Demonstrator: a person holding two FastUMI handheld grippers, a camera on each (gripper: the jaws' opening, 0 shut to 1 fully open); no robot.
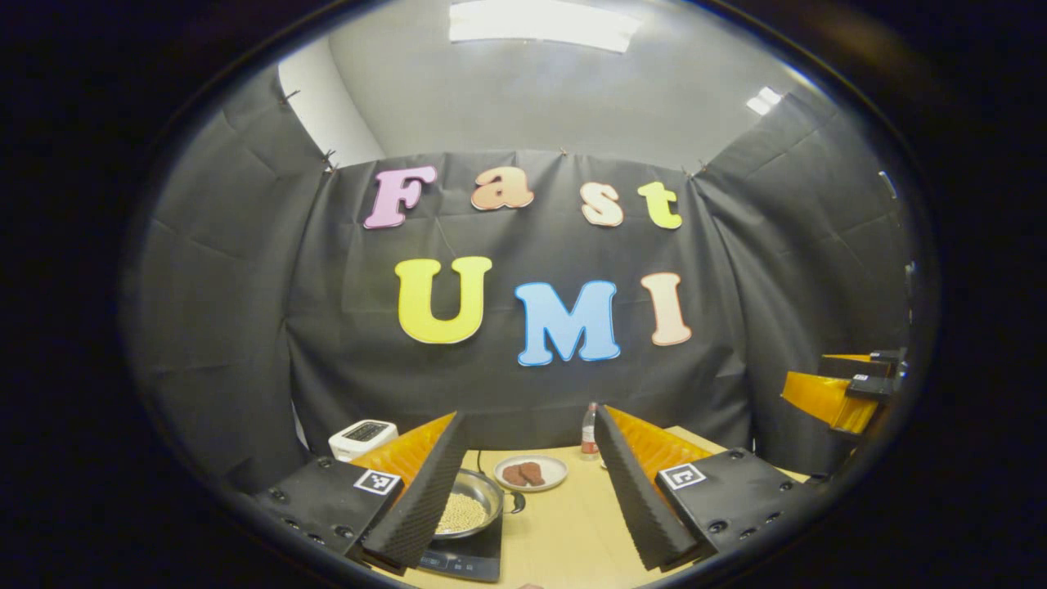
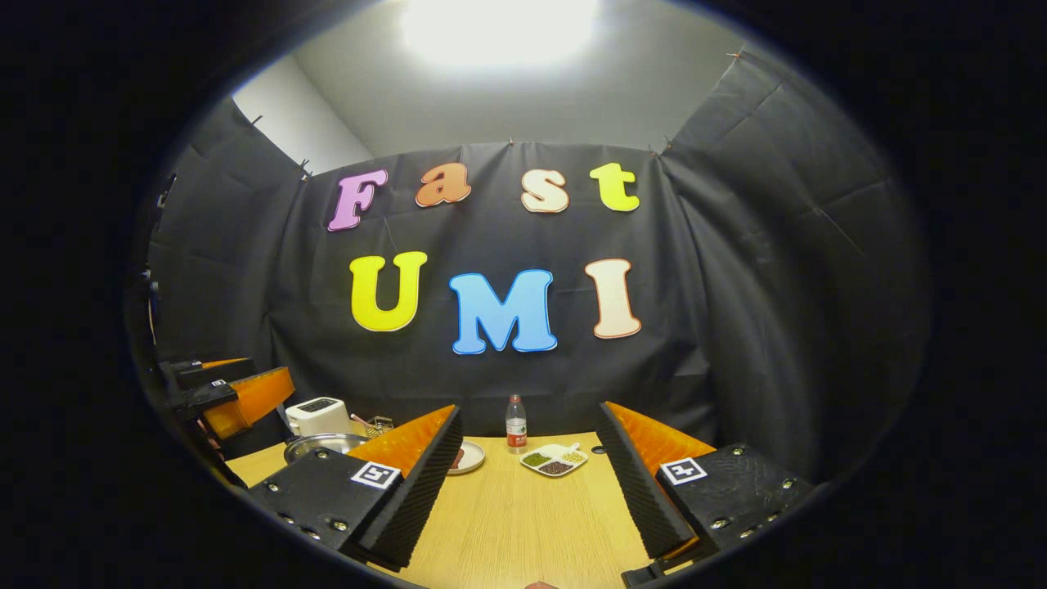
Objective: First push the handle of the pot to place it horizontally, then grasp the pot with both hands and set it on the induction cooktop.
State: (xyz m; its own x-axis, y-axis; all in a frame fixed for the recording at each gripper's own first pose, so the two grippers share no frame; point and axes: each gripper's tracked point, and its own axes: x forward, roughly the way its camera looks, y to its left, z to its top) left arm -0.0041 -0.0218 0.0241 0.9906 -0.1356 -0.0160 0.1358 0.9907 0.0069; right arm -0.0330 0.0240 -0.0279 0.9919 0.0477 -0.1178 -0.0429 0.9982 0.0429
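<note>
The metal pot (image 1: 473,507), filled with pale beans, rests on the black induction cooktop (image 1: 466,558) at the near left of the wooden table (image 1: 572,523). Its short dark handle (image 1: 517,501) sticks out to the right. My left gripper (image 1: 530,415) is open above the table, and its left finger (image 1: 421,491) hides part of the pot. In the right gripper view the pot's rim (image 2: 321,446) shows at the left. My right gripper (image 2: 530,409) hovers open over the table, holding nothing. Each gripper shows at the edge of the other's view (image 1: 842,393) (image 2: 237,393).
A white toaster (image 1: 362,438) (image 2: 319,415) stands at the back left. A plate with brown pieces (image 1: 530,473), a small bottle (image 2: 515,424) and a divided dish of beans (image 2: 554,460) sit toward the back. A wire basket (image 2: 376,425) lies beside the toaster.
</note>
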